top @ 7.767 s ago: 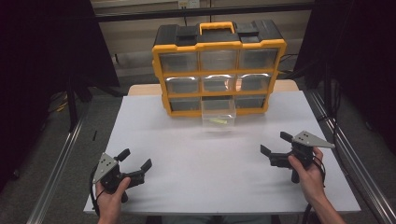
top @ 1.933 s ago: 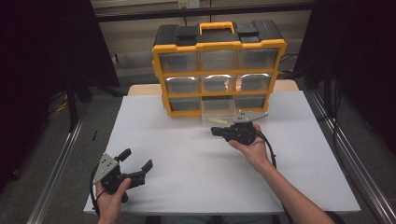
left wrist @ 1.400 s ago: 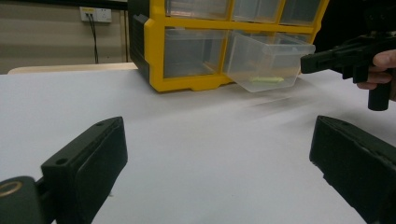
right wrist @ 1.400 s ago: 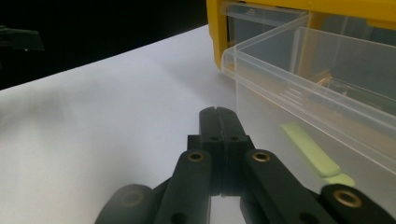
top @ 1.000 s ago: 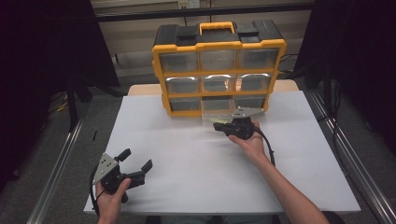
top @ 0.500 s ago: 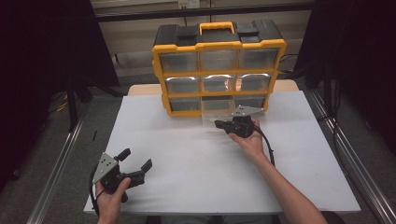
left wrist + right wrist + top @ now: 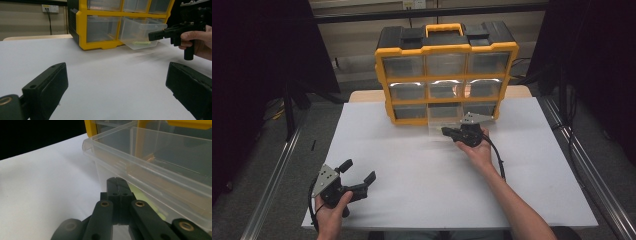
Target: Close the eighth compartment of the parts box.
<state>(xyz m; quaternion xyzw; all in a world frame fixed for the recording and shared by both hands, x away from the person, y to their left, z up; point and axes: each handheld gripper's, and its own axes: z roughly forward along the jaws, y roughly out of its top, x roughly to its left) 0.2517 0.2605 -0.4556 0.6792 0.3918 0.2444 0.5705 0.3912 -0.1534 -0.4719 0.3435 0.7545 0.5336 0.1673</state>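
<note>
The step in hand looks to be pushing the pulled-out clear plastic drawer (image 7: 443, 122) home into the yellow-and-black organiser cabinet (image 7: 445, 75) at the far middle of the white table (image 7: 412, 165). The right gripper (image 7: 447, 132) has its jaws clenched together with nothing between them, and their tips sit right at the drawer's front wall, just below its rim; in the right gripper view (image 7: 117, 182) contact looks likely, though I cannot tell for certain. To do it well, the push should run straight along the drawer's slide, toward the cabinet, with the closed tips pressed low and central on the front wall so the drawer does not skew or tip; a slow, even shove is safer, since the cabinet could slide on the smooth surface. The drawer is transparent, thin-walled, with a lipped rim, sticking out from the bottom row's middle slot and sagging slightly toward the table; a small yellow-green piece (image 7: 141, 42) lies on its floor. The left gripper (image 7: 357, 176) rests at the near left, jaws spread wide and empty, well apart from the cabinet.
</note>
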